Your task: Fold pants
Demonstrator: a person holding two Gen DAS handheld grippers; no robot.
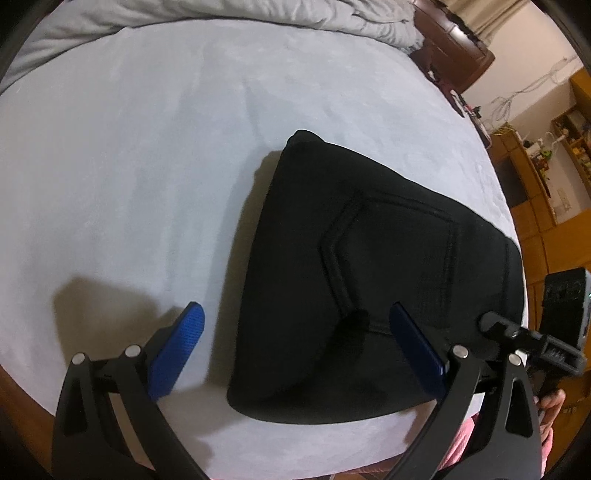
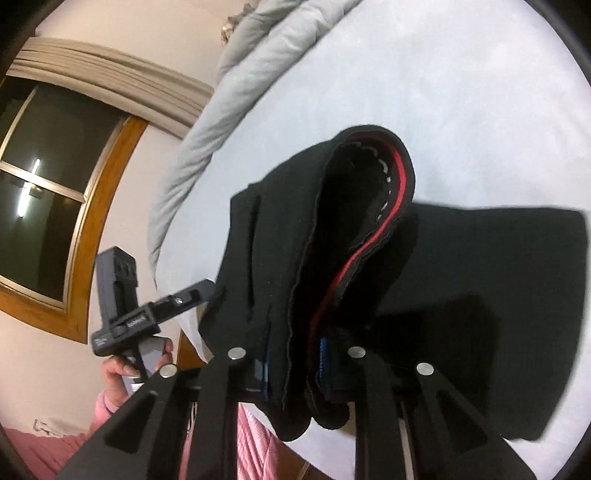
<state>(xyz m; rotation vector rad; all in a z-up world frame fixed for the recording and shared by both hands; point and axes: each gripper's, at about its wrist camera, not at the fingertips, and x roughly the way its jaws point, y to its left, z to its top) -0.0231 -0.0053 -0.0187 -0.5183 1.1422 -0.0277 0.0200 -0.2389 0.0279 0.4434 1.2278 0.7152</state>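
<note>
Black pants (image 1: 354,280) lie folded on the grey bed sheet (image 1: 147,155), back pocket facing up. My left gripper (image 1: 295,347) is open and empty, hovering low over the near left edge of the pants; its blue fingertips (image 1: 181,347) show on either side. In the right wrist view my right gripper (image 2: 293,369) is shut on the waistband end of the pants (image 2: 332,229), lifted off the sheet, with a red inner stripe (image 2: 384,206) showing. The rest of the pants (image 2: 498,295) lies flat beyond.
A rumpled grey duvet (image 1: 258,18) lies at the far side of the bed. Wooden shelves and cupboards (image 1: 546,177) stand to the right of the bed. A window with a wooden frame (image 2: 55,192) is on the wall. The person wears pink sleeves (image 2: 110,406).
</note>
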